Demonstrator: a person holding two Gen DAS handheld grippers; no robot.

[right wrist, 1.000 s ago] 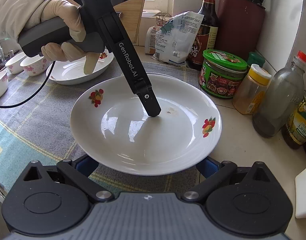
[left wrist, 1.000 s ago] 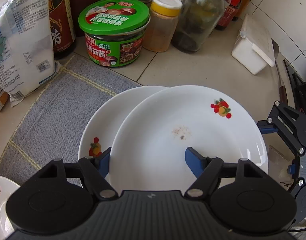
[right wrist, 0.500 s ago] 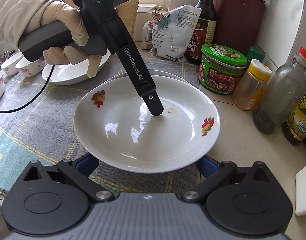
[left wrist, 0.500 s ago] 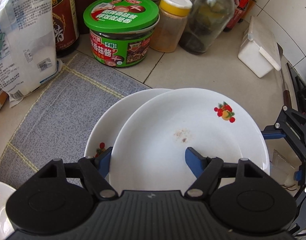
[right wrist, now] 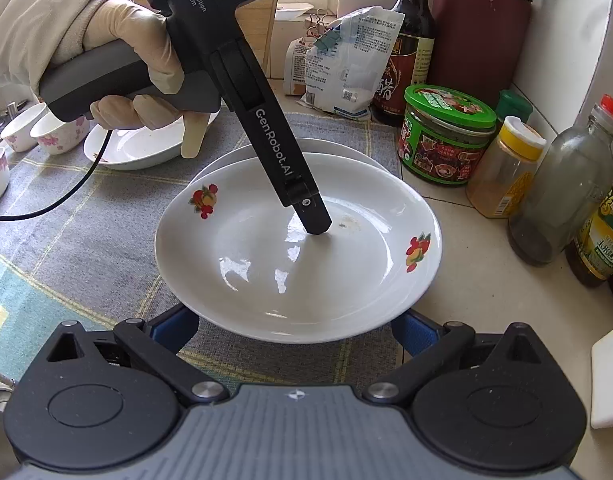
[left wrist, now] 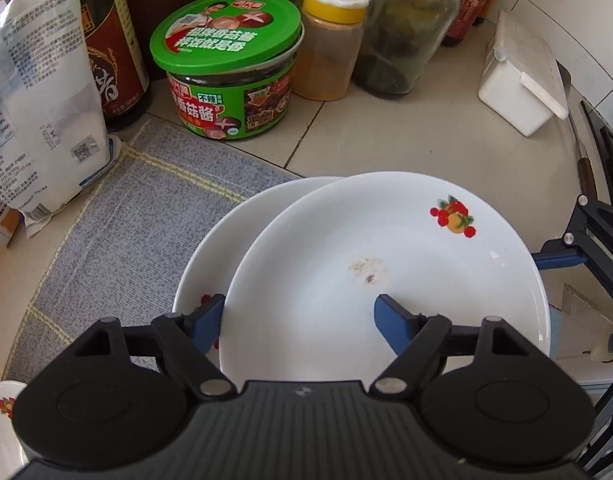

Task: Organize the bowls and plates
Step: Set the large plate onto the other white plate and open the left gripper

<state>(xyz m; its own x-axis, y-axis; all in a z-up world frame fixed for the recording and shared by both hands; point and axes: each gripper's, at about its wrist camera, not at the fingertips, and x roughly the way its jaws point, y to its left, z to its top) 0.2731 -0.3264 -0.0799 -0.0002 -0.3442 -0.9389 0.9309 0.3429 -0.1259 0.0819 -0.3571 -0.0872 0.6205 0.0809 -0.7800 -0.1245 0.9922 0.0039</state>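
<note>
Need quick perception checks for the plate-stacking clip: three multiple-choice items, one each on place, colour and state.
1. What does the top plate rest on?
A. another white plate
B. the green jar
C. a cutting board

2. What colour is the sauce jar's lid?
A. blue
B. green
C. black

3. What is the inside of the top plate like?
A. heaped with food
B. cracked in half
C. bare but for a small brownish stain

Key:
1 A: the top plate overlaps a lower plate whose rim shows behind it.
2 B: the sauce jar's lid is bright green.
3 C: only the stain marks the middle.
</note>
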